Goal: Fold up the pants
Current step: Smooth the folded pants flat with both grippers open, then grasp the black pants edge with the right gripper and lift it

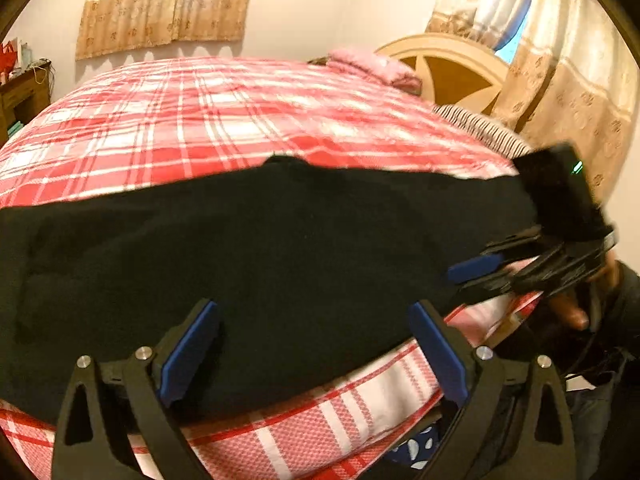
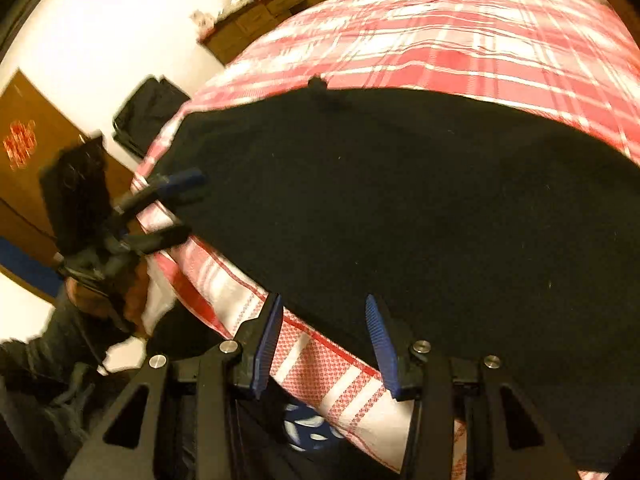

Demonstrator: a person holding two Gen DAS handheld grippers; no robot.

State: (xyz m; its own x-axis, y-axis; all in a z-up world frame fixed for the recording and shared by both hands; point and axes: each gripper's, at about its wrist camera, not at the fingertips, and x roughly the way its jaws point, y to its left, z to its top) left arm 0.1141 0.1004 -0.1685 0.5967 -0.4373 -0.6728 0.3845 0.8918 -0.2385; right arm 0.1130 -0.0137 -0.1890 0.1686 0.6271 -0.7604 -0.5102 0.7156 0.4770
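Note:
Black pants lie spread flat across the near side of a bed with a red and white plaid cover. My left gripper is open, its blue pads over the pants' near edge, holding nothing. My right gripper is open too, just at the pants' near edge above the bed's side. In the left wrist view the right gripper shows at the right end of the pants. In the right wrist view the left gripper shows open at the left end.
A pink folded blanket and striped pillow lie by the wooden headboard. Curtains hang on the far wall. A brown dresser stands by the wall, and a dark folded item lies beside the bed.

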